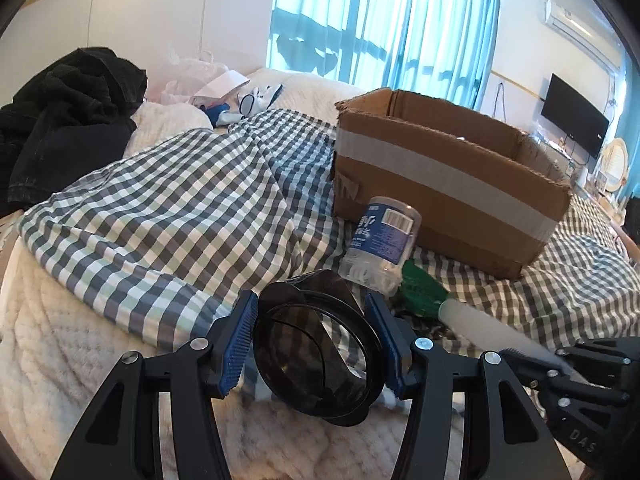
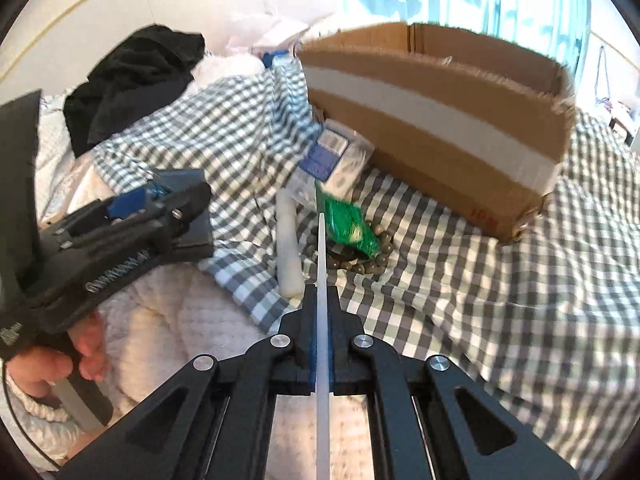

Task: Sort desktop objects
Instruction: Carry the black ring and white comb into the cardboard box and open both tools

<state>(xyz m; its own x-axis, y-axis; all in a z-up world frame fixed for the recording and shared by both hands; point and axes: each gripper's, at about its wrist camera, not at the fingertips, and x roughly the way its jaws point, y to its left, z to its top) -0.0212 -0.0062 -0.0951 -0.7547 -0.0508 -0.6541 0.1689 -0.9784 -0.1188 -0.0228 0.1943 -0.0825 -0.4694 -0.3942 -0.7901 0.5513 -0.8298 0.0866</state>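
A bed (image 1: 60,340) with a quilted cream cover fills the room, a grey-and-white checked sheet (image 1: 180,208) rumpled over it. Daylight glows through turquoise curtains (image 1: 380,24) across the window. White panelled wall (image 1: 160,12) stands behind the bed. A dark television (image 1: 576,116) hangs right, below an air conditioner (image 1: 580,24).

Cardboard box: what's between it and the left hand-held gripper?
In the left wrist view, a clear plastic water bottle lying against the taped brown cardboard box, beyond the left hand-held gripper straddling a dark round lens.
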